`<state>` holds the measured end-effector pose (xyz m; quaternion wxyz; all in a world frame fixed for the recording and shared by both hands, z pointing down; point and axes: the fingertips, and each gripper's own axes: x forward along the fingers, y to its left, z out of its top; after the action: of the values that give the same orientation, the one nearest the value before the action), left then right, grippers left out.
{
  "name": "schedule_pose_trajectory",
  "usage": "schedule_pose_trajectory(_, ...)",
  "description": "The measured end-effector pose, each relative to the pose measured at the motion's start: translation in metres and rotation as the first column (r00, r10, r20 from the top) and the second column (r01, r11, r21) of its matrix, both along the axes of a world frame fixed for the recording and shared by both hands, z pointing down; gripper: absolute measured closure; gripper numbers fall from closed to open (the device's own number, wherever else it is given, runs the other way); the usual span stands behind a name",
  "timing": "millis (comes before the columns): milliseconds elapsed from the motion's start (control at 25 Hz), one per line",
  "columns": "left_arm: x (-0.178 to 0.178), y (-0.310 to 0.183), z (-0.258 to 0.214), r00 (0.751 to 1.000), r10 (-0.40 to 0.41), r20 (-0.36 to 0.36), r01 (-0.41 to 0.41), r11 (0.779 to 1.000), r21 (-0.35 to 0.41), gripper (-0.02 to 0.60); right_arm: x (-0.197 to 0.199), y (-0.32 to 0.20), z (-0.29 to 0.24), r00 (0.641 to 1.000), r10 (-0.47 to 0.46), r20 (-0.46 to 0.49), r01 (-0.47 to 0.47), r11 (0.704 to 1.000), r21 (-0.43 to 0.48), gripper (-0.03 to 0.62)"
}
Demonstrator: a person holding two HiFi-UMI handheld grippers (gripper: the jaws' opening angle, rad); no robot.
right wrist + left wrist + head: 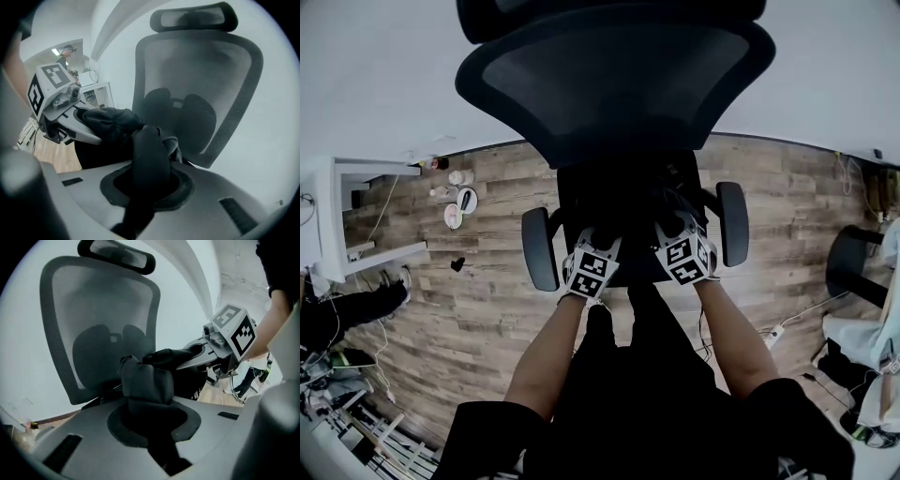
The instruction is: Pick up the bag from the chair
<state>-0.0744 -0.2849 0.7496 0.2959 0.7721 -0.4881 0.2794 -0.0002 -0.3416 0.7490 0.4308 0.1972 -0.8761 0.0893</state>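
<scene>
the bag point(146, 380), black and soft, is over the seat of the chair point(619, 84), between its two armrests and in front of the mesh backrest point(98, 319). in the head view it is dark on the dark seat, so i cannot tell whether it rests on the seat or hangs clear of it. the left gripper point(598, 244) is clamped on a bunched fold of the bag's fabric, which rises out from between its jaws. the right gripper point(673, 234) is likewise closed on the bag, with a thick black roll of fabric pinched between its jaws. the two grippers sit side by side at the front of the seat, near each other, and each shows in the other's view with bag fabric at its tip. the chair stands on a wood floor point(478, 281) by a pale wall.
</scene>
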Motion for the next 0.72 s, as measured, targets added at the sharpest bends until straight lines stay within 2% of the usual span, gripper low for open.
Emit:
schedule_pose_trajectory(320,-0.011,-0.002,-0.067,0.997,0.000,-0.079,0.010,0.993,0.120,0.514,-0.013,0.004,-0.059,0.986,0.040,0.162,-0.051,0.997,0.064,0.540)
schedule_pose_trajectory(560,-0.011,-0.002,-0.116,0.989,0.008,-0.149,0.020,0.983,0.184,0.518,-0.011,0.006,-0.097,0.955,0.129,0.269,-0.147,0.988,0.050,0.545)
schedule_pose_trajectory(720,-0.011,-0.007,-0.163,0.983,0.017,-0.185,0.032,0.964,0.262,0.520,-0.010,0.008,-0.137,0.927,0.150,0.343,-0.177,0.983,0.048,0.546)
